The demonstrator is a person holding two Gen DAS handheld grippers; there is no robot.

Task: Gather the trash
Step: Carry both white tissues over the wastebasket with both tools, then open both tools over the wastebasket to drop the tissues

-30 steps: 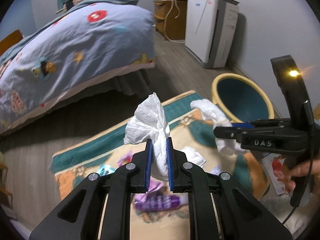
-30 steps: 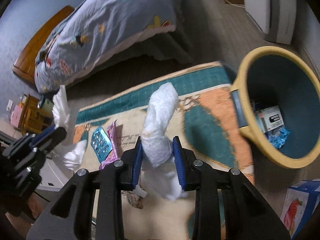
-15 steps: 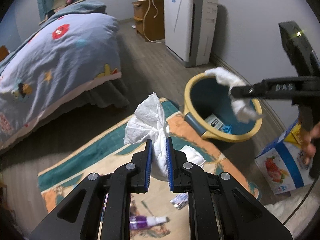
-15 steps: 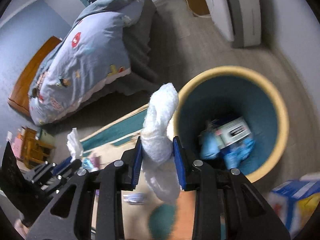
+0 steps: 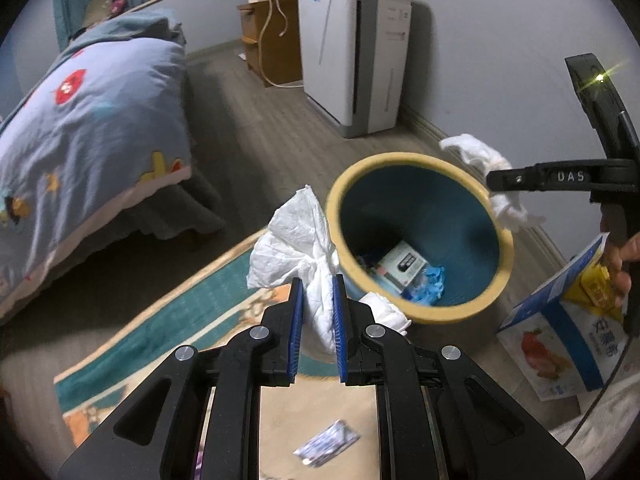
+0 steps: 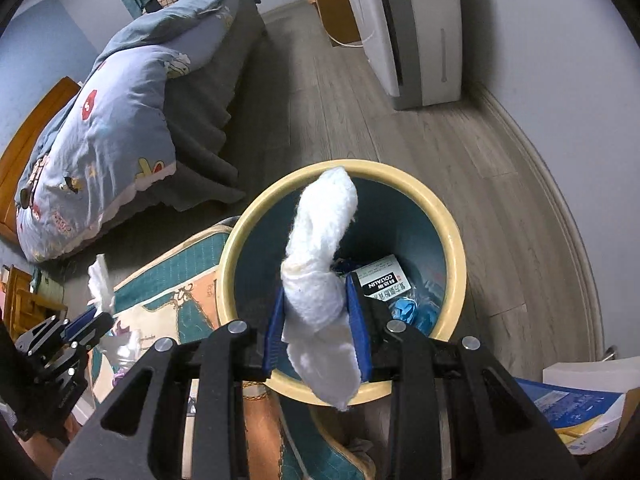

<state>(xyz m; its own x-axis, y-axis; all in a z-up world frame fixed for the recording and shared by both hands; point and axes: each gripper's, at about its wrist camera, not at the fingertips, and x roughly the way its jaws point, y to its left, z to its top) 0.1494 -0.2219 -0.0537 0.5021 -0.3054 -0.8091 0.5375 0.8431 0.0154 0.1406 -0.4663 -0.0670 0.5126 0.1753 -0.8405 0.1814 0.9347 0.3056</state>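
A round waste bin with a yellow rim and dark teal inner wall [image 6: 448, 224] stands on the wooden floor, filling the centre of the right wrist view and the centre right of the left wrist view [image 5: 496, 216]. At its bottom lie a small black-and-white printed carton [image 6: 383, 279] and crumpled blue material [image 6: 414, 311], possibly gloves or wrappers; the blur prevents a firmer reading.

The right hand-held gripper [image 6: 316, 320] is clamped on a thick white wad of tissue [image 6: 320, 240], which sits directly over the bin opening. The left hand-held gripper [image 5: 316, 312] is clamped on a thin crumpled white tissue [image 5: 296, 240], positioned just left of the bin rim, above the edge of a patterned teal and orange rug [image 5: 168, 320].

On the rug, at lower centre of the left wrist view, a small silvery wrapper [image 5: 326, 442] lies loose. Another white tissue [image 5: 386, 310] lies against the bin's near side. A blue and white printed carton [image 5: 560, 344] stands at lower right.
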